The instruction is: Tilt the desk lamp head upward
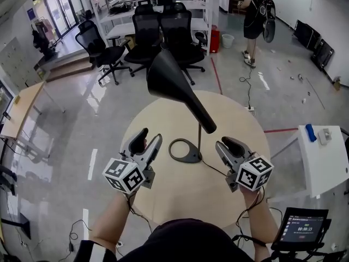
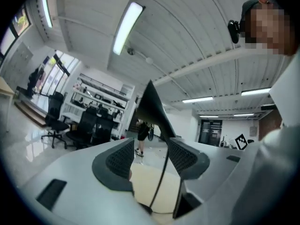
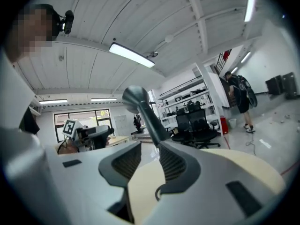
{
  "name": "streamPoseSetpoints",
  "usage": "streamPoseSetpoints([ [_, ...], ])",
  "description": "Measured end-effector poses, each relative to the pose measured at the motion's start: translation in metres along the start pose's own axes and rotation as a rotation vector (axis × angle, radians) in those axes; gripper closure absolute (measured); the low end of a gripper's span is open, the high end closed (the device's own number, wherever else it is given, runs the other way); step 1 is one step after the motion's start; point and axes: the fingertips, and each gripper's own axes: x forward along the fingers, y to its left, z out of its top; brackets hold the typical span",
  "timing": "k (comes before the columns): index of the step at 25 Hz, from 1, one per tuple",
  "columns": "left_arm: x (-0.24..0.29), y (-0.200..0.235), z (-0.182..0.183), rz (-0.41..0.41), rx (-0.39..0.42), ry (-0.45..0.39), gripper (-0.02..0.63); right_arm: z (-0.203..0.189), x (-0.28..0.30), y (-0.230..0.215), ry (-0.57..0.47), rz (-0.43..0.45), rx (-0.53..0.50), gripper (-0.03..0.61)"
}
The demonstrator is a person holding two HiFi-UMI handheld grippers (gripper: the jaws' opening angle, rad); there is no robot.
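A black desk lamp stands in the middle of the round beige table (image 1: 163,119). Its cone head (image 1: 166,75) slants up and to the left above a thin stem (image 1: 199,141) and a flat oval base (image 1: 185,150). My left gripper (image 1: 150,138) hovers left of the base, open and empty. To the right of the base my right gripper (image 1: 223,145) is open too, holding nothing. In the left gripper view the stem (image 2: 161,177) and head (image 2: 152,107) show beyond the gap of the left gripper (image 2: 151,156). In the right gripper view the head (image 3: 140,107) rises past the right gripper (image 3: 150,161).
Several black office chairs (image 1: 163,31) stand behind the table. A white side table (image 1: 322,157) is at the right, and a tablet (image 1: 302,228) at the lower right. A person (image 1: 253,15) stands far back. The lamp's cable (image 1: 218,169) runs right from the base.
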Motion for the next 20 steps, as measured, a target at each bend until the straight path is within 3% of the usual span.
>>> streamPoseSetpoints([
  [2,-0.004,-0.021,-0.045,-0.049,-0.063,0.078,0.373,-0.018,-0.006,0.007,0.025,0.017,0.014,0.453],
  [5,-0.012,-0.050,-0.101,-0.107,-0.170,0.174,0.382,-0.037,-0.021,0.007,0.028,0.016,0.070,0.543],
  [7,-0.018,-0.063,-0.124,-0.131,-0.232,0.210,0.462,-0.045,-0.031,0.002,0.011,0.009,0.134,0.574],
  [9,-0.023,-0.072,-0.141,-0.145,-0.267,0.234,0.503,-0.054,-0.039,-0.002,-0.004,-0.002,0.185,0.575],
  [12,-0.029,-0.083,-0.159,-0.170,-0.301,0.269,0.602,-0.072,-0.047,0.003,0.002,0.003,0.214,0.575],
  [13,-0.031,-0.091,-0.165,-0.193,-0.314,0.286,0.609,-0.079,-0.048,0.009,0.015,0.014,0.211,0.575],
  [16,-0.034,-0.118,-0.180,-0.265,-0.288,0.339,0.609,-0.100,-0.048,0.029,0.066,0.051,0.202,0.575],
  [18,-0.034,-0.125,-0.186,-0.271,-0.235,0.356,0.609,-0.114,-0.046,0.039,0.088,0.053,0.210,0.575],
  [20,-0.033,-0.126,-0.189,-0.263,-0.232,0.358,0.609,-0.123,-0.045,0.043,0.091,0.044,0.227,0.575],
])
